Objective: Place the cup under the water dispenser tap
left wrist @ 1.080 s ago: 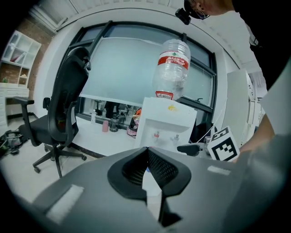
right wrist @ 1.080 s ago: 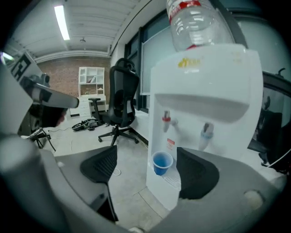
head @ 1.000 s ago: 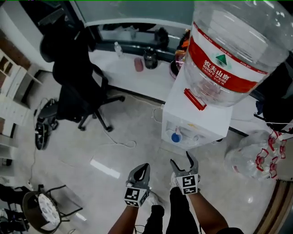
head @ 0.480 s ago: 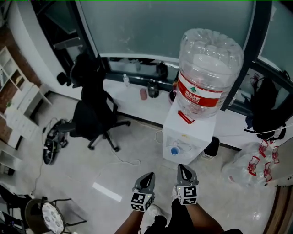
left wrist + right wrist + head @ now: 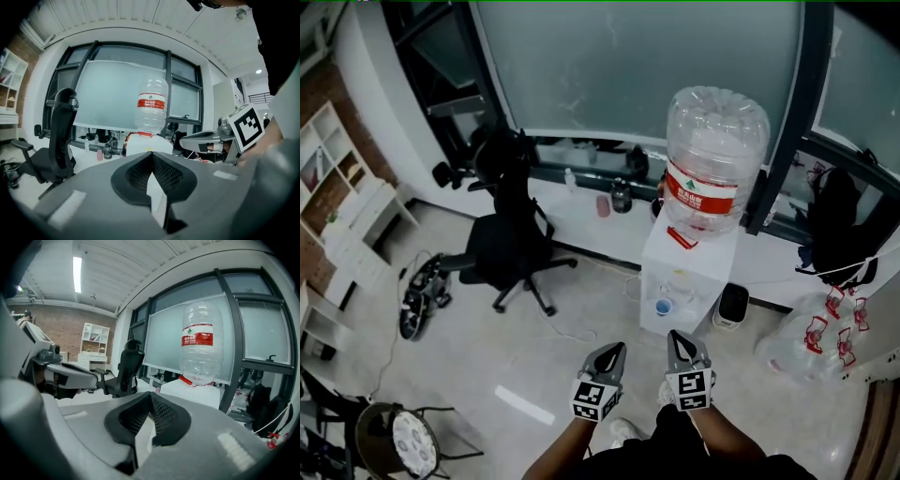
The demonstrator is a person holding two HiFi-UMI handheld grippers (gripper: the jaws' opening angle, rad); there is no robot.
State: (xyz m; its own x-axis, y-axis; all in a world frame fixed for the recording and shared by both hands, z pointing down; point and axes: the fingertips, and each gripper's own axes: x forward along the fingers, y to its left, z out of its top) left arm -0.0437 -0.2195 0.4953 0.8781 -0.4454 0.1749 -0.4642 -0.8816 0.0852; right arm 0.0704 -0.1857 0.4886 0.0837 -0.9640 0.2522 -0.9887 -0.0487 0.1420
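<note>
A white water dispenser (image 5: 686, 277) with a large clear bottle (image 5: 716, 157) on top stands by the window. A small blue thing (image 5: 663, 307) sits at its front panel; whether it is a cup or the tap cannot be told. My left gripper (image 5: 610, 353) and right gripper (image 5: 685, 343) hang side by side in front of the dispenser, well short of it, both shut and empty. The left gripper view shows its jaws (image 5: 152, 153) shut, the dispenser (image 5: 145, 145) ahead and the right gripper (image 5: 202, 138) beside. The right gripper view shows shut jaws (image 5: 151, 394) and the bottle (image 5: 198, 345).
A black office chair (image 5: 502, 246) stands left of the dispenser. A white ledge (image 5: 581, 204) along the window carries small bottles. A black bag (image 5: 839, 223) and a plastic bag (image 5: 811, 339) lie at the right. A round stool (image 5: 398, 441) and cables (image 5: 422, 295) are at the left.
Both grippers have risen and the view has drawn back from the dispenser. The right gripper's jaws, open a second ago, have closed on nothing.
</note>
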